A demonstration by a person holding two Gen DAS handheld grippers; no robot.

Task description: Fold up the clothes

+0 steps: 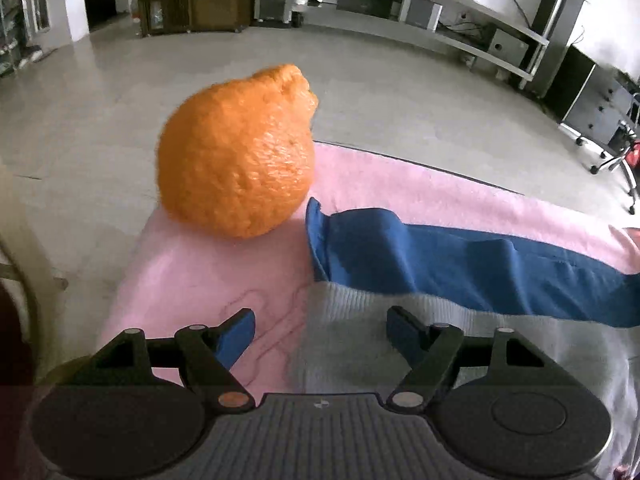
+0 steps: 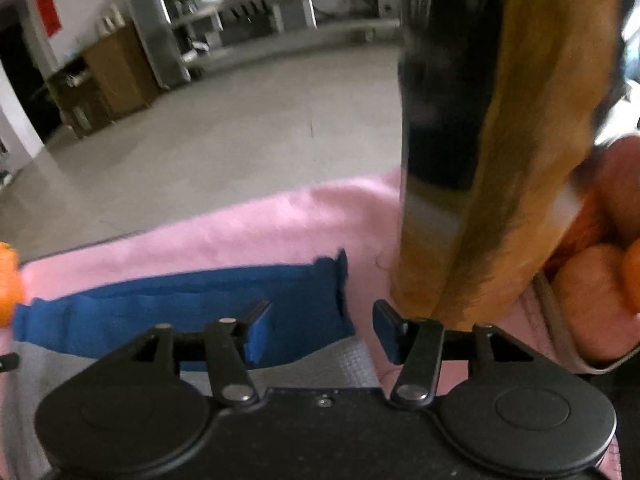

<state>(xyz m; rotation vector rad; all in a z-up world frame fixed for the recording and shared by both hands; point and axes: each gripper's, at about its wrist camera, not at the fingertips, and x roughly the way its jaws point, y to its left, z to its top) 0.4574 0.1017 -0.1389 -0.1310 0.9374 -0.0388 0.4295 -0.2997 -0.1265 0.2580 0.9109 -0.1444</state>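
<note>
— Where are the clothes?

— A gray knitted piece (image 1: 360,344) with a blue part (image 1: 460,264) lies flat on a pink blanket (image 1: 400,184). A big bumpy orange (image 1: 236,152) sits on the blanket, just beside the blue edge.

— What is the left gripper (image 1: 320,332) doing?

— Its jaws are apart, above the gray edge. Nothing is in them.

— And the right gripper (image 2: 322,332)?

— Its jaws are apart too, over the blue corner (image 2: 200,312), holding nothing. A tall brown and black thing (image 2: 480,140) stands beside it; it is too blurry to name.
</note>
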